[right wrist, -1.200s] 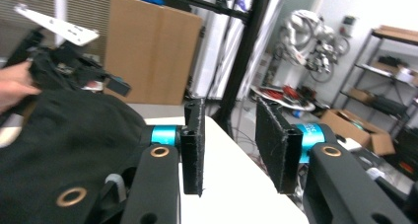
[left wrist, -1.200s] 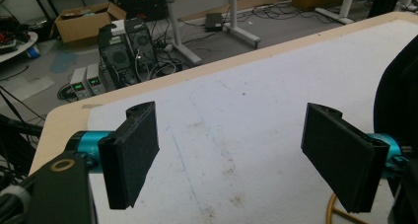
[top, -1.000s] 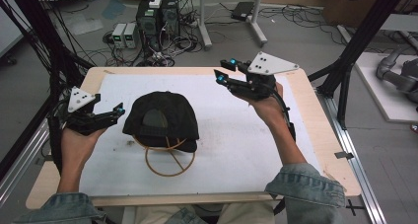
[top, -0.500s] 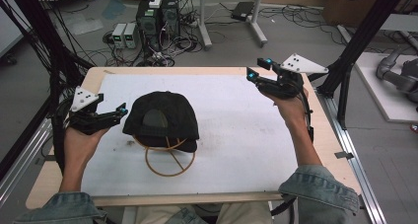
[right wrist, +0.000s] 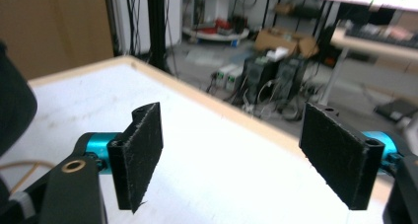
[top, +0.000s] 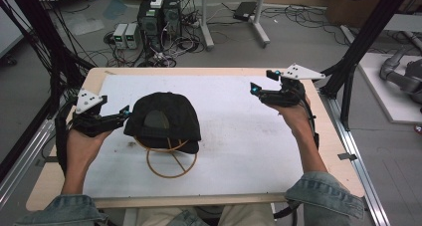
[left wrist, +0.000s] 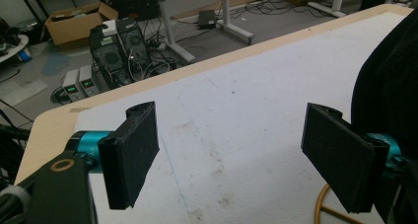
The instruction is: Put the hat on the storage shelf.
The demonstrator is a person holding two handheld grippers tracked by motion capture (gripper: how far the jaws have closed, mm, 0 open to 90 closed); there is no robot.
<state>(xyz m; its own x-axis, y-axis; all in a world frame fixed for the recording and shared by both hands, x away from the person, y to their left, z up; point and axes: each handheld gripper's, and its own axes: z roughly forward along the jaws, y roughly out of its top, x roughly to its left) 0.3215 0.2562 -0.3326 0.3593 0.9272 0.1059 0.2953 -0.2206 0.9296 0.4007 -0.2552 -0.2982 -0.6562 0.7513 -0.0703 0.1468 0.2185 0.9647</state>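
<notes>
High view: black cap (top: 163, 117) on white mat (top: 234, 136), left of centre, sat on a tan wire ring stand (top: 170, 161) whose loop pokes out from under the brim toward the near edge. Left gripper (top: 125, 114) low at the cap's left side, tips just beside the fabric, contact not clear at this res. Right gripper (top: 263, 81) well apart from the cap, over the mat's far right corner area, held off the surface.

Left gripper view: jaws wide apart, nothing btwn pads, bare stained mat in the gap; cap's dark side at right edge by the right-hand jaw, bit of wire ring below it.

Right gripper view: jaws just been opening, now spread wide, nothing btwn them; wooden table (right wrist: 236, 116) edge and floor clutter beyond; cap's dark edge at far left.
</notes>
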